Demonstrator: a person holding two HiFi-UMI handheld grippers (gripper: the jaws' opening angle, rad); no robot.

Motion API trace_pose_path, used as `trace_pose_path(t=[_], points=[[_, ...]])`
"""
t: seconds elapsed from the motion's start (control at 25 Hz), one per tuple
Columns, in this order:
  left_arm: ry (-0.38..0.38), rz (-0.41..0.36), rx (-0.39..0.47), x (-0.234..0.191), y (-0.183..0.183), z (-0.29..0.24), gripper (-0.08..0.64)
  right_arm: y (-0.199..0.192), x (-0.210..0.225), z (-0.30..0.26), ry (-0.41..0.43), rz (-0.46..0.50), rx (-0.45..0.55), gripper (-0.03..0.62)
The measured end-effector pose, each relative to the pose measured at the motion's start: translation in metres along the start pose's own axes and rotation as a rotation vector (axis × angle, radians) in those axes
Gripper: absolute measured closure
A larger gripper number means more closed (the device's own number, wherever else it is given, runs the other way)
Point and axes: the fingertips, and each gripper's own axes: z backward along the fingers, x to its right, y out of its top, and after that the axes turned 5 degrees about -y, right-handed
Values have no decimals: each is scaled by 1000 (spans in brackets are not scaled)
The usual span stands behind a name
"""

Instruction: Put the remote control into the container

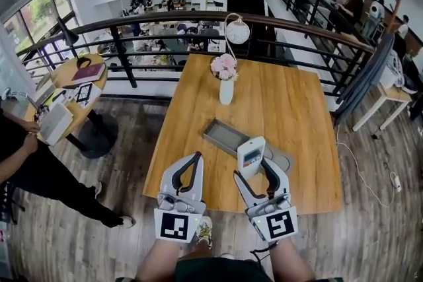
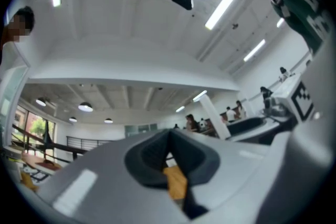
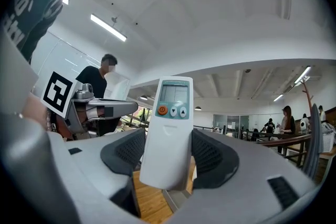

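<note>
- Gripping the remote control (image 3: 169, 131) by its lower half, the fingers (image 3: 212, 157) of the right gripper (image 3: 167, 157) are pressing on both of its sides and holding it upright, its screen and orange button facing the gripper's camera.
- In the head view the remote control (image 1: 252, 155) is hanging above the near part of the bench (image 1: 297, 109), just on the near side of the container (image 1: 223, 134) and not inside it.
- The container, a shallow grey tray, is lying empty at the bench's middle, turned at a slant.
- The left gripper (image 1: 193, 159) is hovering beside the right gripper (image 1: 258, 168) over the near edge; its fingers (image 2: 152, 157) are meeting at the tips with nothing between them.
- A white vase of pink flowers (image 1: 225, 79) is standing at the far end of the wooden bench, with a round clock (image 1: 237, 31) behind it.
- A dark railing (image 1: 165, 20) is curving past the far end, overlooking a lower hall where people are sitting.
- A person (image 1: 26, 162) is standing at the left by a round side table (image 1: 76, 79) on the plank floor (image 1: 132, 135).
</note>
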Motion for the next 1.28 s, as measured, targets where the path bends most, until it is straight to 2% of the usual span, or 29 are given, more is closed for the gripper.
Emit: trace_pose_path(t=[0.36,0.68,0.96,1.16,1.28], points=[[-61,37,4,-49,-31,-61,566,-15,18,-76,-45,16,-31,305],[-107,72,4,-78,-55,-87,566,-31,23,-116,-76,29,-66,305],[-135,96,-2,-86,-70,-103,566,-42,29,-136,-81,28,-92,305],[-164,78,-7,-84,-75,-116,566,-51,34,-148,-71,26,-130,305],[-168,61,-24,-83,-80,-124,566,-54,33,-155,-39,14,-93,305]])
